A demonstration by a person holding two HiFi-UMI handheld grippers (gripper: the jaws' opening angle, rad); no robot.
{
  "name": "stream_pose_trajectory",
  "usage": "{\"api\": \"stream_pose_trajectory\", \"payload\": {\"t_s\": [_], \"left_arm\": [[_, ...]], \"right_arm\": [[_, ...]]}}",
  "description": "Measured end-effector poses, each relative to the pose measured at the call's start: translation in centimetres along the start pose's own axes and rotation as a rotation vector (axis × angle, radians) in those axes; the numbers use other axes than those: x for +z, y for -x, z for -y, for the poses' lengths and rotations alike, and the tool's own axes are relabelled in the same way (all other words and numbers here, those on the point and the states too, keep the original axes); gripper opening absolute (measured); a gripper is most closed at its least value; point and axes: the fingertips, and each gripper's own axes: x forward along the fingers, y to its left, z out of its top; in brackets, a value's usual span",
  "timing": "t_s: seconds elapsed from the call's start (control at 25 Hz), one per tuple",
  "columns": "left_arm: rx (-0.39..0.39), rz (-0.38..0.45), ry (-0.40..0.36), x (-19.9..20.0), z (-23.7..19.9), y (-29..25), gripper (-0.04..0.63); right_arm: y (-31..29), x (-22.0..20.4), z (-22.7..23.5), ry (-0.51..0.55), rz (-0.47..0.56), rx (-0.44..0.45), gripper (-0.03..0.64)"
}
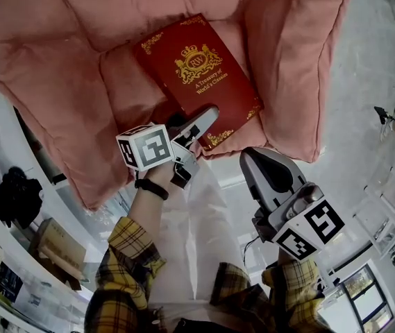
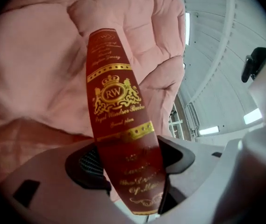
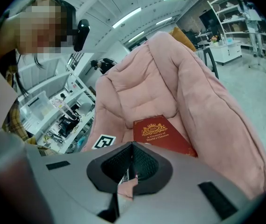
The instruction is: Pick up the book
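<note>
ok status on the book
Left gripper shut on book, near edge. Right gripper shut, empty, off the book. Book on pink chair, nothing blocking.

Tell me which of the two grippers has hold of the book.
The left gripper: its jaws clamp the near edge of the red book. The right gripper is shut on nothing, short of the book.

1. Bright, even, from ceiling strip lights (image 3: 128,17) high above the book (image 3: 163,136).
2. Soft shadow only, in cushion folds (image 1: 79,40) beside the book.
3. Heavy fisheye bending and black corners far from the book in both gripper views.
4. Smeared gold lettering at the book's nearest end.
</note>
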Motion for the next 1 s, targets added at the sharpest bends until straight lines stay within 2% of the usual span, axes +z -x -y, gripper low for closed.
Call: {"api": "stream_pose_trajectory", "payload": {"t_s": [0.28,0.72,1.0], "left_arm": [[0.052,-0.072,-0.035,0.5,-0.1,-1.0,0.31],[0.063,-0.047,-0.012,0.9,1.1,-0.1,0.27],[0.048,0.005,-0.024,1.0,4.2,1.9,0.265]], "right_arm": [[0.0,0.4,-0.2,0.0,0.001,-0.002,0.017],[0.5,2.2,-0.8,0.024,0.016,-0.004,0.017],[2.5,4.0,-2.1,0.062,0.041,0.008,0.017]]}}
